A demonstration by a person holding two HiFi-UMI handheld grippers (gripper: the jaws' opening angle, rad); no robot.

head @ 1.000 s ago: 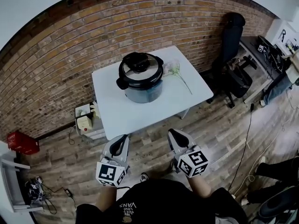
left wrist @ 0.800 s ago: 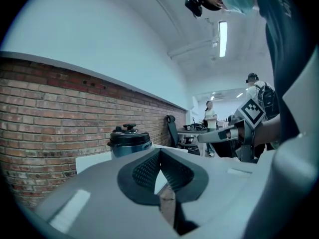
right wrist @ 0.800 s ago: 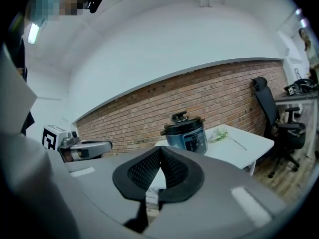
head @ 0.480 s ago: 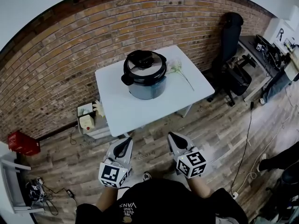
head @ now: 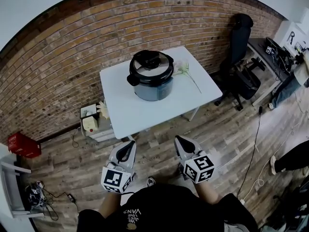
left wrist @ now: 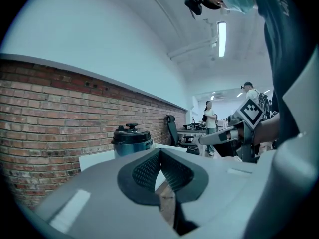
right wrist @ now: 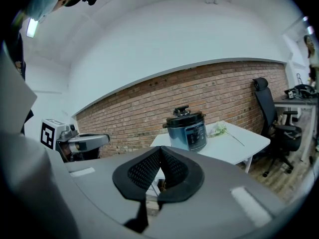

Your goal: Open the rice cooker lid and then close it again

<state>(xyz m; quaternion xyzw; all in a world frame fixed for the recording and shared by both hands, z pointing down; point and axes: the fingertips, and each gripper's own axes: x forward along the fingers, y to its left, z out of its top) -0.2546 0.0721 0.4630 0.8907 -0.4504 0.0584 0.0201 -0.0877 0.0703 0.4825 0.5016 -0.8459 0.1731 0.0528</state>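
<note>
- Your left gripper (head: 128, 145) and right gripper (head: 179, 140) are both pinched closed on nothing.
- The rice cooker (head: 150, 75), lid down, sits on the white table (head: 130, 111), at twelve o'clock from the pair and well apart.

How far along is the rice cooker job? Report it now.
Nothing looks done: the lid sits closed on the rice cooker on the white table. In hand: nothing; left gripper and right gripper are shut, empty, short of the table. Left: reach, open the lid, close it.
</note>
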